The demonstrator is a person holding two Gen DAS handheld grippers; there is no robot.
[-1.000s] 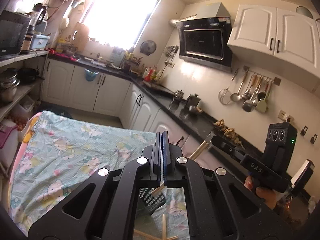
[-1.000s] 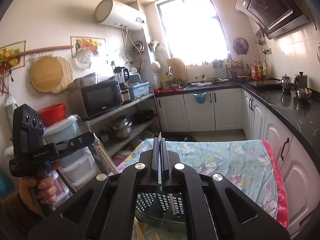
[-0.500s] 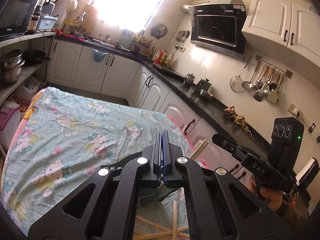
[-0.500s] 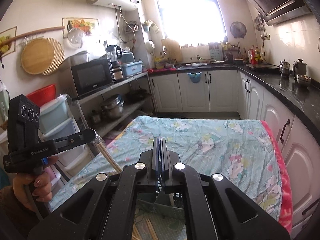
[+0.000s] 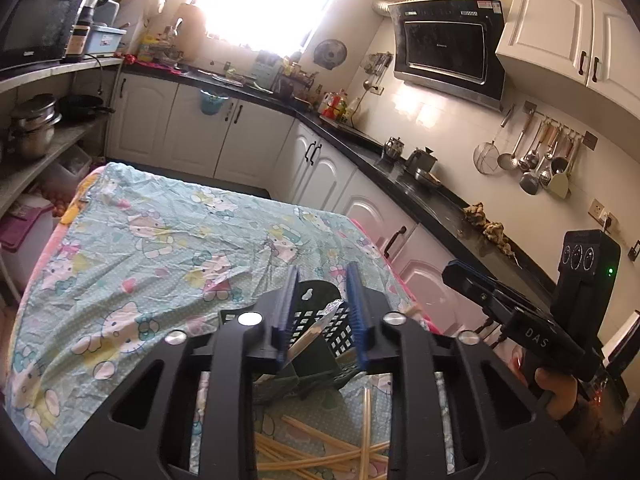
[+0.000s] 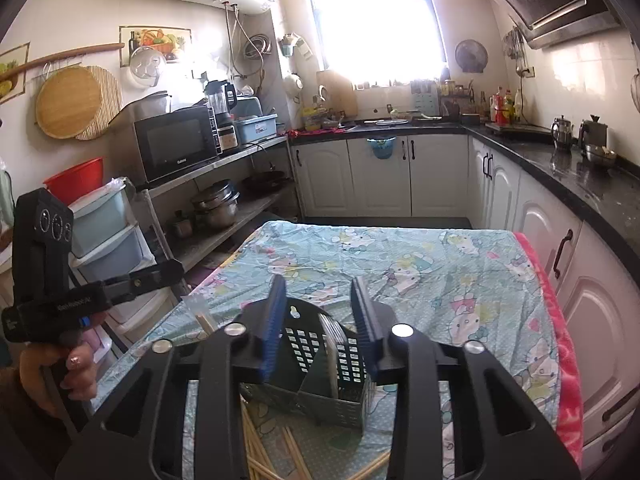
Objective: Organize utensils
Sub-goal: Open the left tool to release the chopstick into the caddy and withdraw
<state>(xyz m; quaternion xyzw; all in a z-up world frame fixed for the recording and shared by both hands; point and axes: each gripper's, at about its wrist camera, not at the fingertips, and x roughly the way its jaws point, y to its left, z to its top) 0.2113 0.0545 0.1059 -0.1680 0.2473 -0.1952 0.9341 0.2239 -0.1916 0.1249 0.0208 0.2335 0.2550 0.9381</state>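
A dark slotted utensil basket (image 5: 316, 294) (image 6: 304, 344) stands on the cartoon-print tablecloth (image 5: 160, 248). My left gripper (image 5: 323, 268) hangs just over it with its jaws opening. A wooden chopstick with a silvery wrapped tip (image 5: 310, 338) leans in the basket between the blue pads, not pinched. My right gripper (image 6: 319, 279) is above the same basket, jaws opening too, and a thin grey metal utensil (image 6: 332, 344) stands loose in a compartment between its pads. Each view shows the other gripper (image 5: 454, 272) (image 6: 174, 270) held by a hand. Loose chopsticks (image 5: 320, 452) (image 6: 256, 452) lie in front of the basket.
White cabinets under a black counter (image 5: 440, 208) run close along the table's right side. A shelf with pots (image 6: 216, 208) and stacked plastic drawers (image 6: 108, 232) stands to its left. Bare cloth (image 6: 420, 264) stretches beyond the basket.
Both grippers were shut on thin utensils and have sunk toward the basket. Their jaws have now parted, leaving the chopstick and the metal utensil standing in it.
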